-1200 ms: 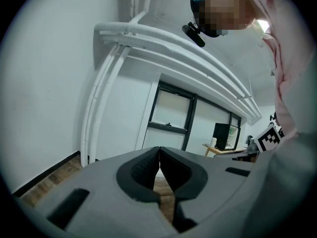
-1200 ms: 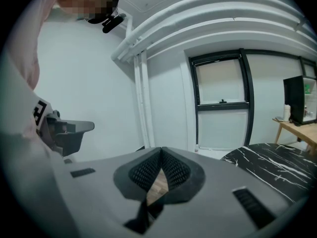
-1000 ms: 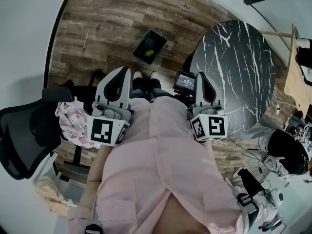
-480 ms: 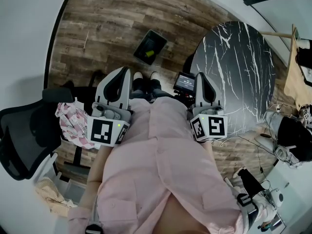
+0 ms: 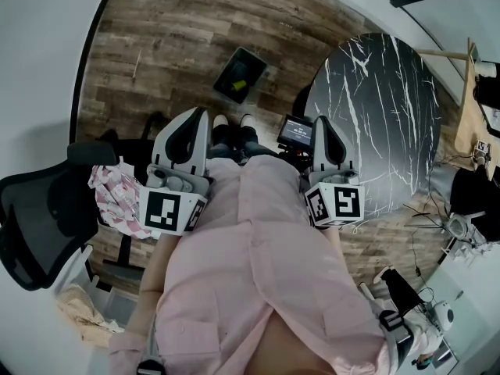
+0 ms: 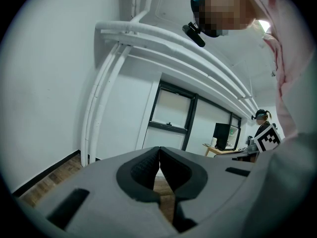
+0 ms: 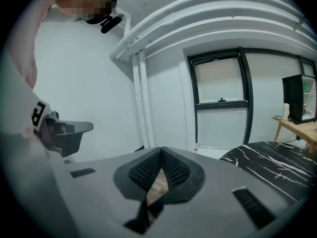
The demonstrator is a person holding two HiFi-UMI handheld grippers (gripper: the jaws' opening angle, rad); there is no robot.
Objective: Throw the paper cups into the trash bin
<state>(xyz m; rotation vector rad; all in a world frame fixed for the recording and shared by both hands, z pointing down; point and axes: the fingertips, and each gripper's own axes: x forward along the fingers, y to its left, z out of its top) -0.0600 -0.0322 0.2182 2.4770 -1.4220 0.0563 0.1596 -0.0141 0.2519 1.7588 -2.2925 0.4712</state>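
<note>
Trash bin (image 5: 237,65) sits on the wood floor (image 5: 156,37), just past the person's shoes (image 5: 221,121) and near the round black tabletop (image 5: 383,108). Something yellow-green lies inside it. I cannot tell if it is a paper cup. Left gripper (image 5: 197,117) and right gripper (image 5: 321,123) are held close to the pink shirt (image 5: 258,272), well apart from the bin. Both have their fingers (image 6: 142,168) pressed together, with nothing between them.

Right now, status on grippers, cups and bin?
Left gripper shut, empty. Right gripper shut, empty. Trash bin on floor ahead; no paper cups in view. No obstacle seen.
</note>
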